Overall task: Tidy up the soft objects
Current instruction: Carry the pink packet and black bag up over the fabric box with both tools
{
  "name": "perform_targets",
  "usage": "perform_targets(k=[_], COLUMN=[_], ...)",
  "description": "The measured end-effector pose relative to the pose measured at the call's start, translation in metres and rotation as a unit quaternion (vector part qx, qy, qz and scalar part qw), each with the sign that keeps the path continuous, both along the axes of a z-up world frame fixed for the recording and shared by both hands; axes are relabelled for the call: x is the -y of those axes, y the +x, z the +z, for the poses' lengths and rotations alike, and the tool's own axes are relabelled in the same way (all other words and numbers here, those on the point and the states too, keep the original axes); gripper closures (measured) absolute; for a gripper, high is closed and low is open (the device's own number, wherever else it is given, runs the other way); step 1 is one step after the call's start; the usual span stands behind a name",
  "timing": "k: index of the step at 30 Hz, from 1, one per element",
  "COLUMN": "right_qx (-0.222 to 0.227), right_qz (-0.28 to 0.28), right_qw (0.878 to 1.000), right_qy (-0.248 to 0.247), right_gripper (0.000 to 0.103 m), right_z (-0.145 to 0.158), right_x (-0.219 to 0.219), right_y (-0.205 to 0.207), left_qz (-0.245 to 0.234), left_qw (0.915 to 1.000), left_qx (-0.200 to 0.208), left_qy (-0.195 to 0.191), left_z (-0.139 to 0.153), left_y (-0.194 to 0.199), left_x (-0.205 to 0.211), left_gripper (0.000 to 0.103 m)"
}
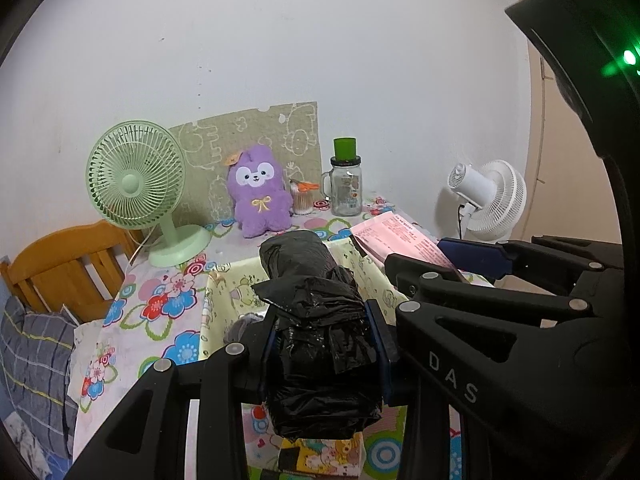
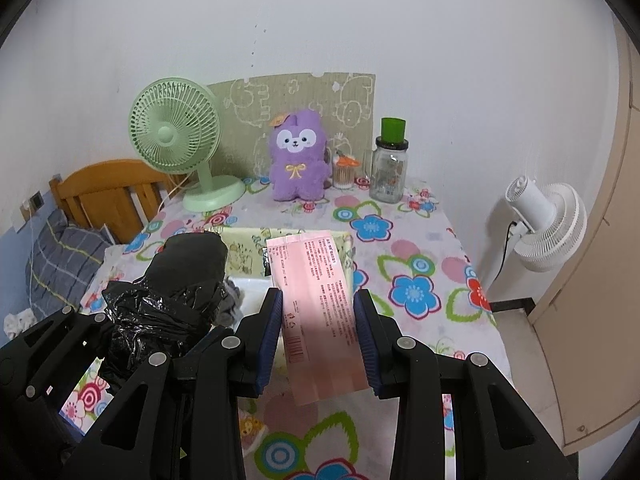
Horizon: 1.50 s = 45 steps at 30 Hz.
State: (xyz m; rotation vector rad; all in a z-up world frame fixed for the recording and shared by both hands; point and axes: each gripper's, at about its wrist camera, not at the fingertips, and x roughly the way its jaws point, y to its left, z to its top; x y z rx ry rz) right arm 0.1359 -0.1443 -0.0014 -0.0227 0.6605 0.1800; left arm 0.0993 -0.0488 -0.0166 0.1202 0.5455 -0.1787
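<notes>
I have 2 soft items lifted: my left gripper (image 1: 326, 344) pinches the black plastic-bag roll (image 1: 316, 320), my right gripper (image 2: 316, 332) clamps the pink packet (image 2: 320, 300). Below both sits the yellow fabric box (image 1: 224, 292); next, I lower them in.

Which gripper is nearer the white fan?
Right. The right gripper, shut on the pink packet, is on the side of the white fan. The left gripper, holding the black bag roll, sits farther away.
</notes>
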Motion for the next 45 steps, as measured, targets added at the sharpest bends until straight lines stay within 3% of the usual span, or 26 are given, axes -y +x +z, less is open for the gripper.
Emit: perform_targets(k=[25, 45], right_qx=[-0.001, -0.038], right_qz=[0.023, 0.044], right_qw=[1.000, 0.998], right_qy=[0.005, 0.025], right_gripper=[0.064, 0.064], right_z=[-0.007, -0.035], right_x=[-0.014, -0.023], right_y=[0.051, 0.098], left_qz=[0.017, 0.028], left_qw=[0.9996, 0.9978], left_qx=[-0.019, -0.056], left_qy=[-0.008, -0.018], left_z=[-0.009, -0.036], left_y=[0.055, 0.102], left_x=[-0.010, -0.022], left_gripper=[0.064, 0.063])
